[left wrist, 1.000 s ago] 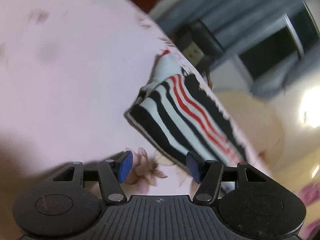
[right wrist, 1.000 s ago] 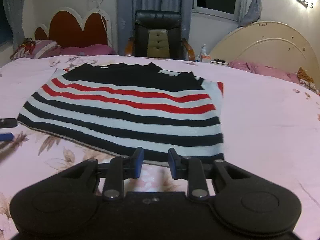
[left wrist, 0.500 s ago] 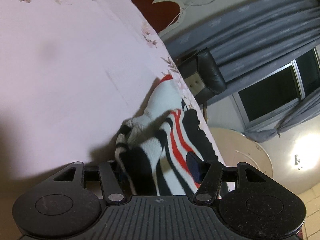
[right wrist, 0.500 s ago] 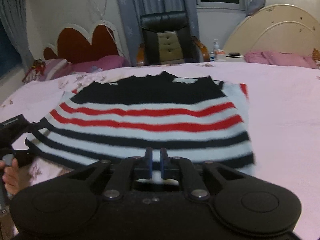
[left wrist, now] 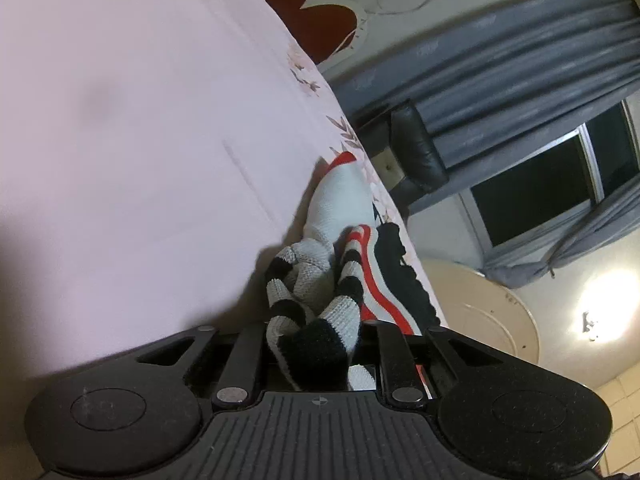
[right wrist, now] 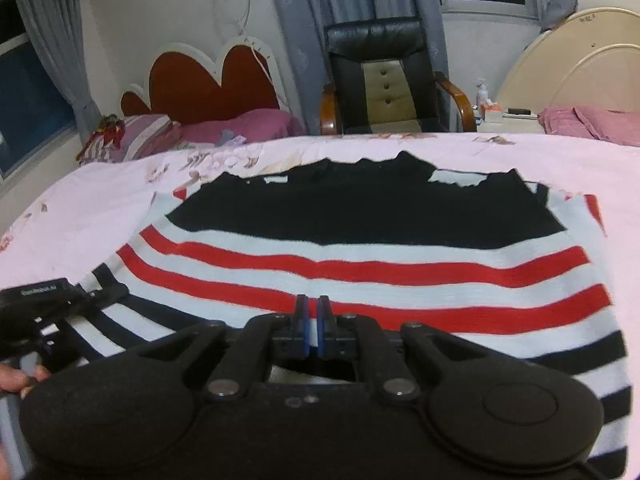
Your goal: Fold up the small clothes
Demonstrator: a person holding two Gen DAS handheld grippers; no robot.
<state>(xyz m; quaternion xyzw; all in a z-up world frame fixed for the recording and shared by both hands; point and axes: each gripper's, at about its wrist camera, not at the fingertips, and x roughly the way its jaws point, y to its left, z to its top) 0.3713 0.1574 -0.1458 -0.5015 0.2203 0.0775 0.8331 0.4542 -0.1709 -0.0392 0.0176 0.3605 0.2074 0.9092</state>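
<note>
A black, white and red striped knit sweater lies spread on the pink bed sheet. My right gripper is shut on the sweater's near hem, with the striped cloth running under its body. My left gripper is shut on the sweater's left hem corner, which bunches up between the fingers. The left gripper also shows at the left edge of the right wrist view, held by a hand.
A black office chair stands beyond the far edge of the bed. A red heart-shaped headboard with pink pillows is at the back left. A cream headboard and a small stand with a bottle are at the back right.
Both grippers moved forward onto the sweater's near hem and closed on it. The left corner of the sweater is now bunched and lifted in the left gripper.
</note>
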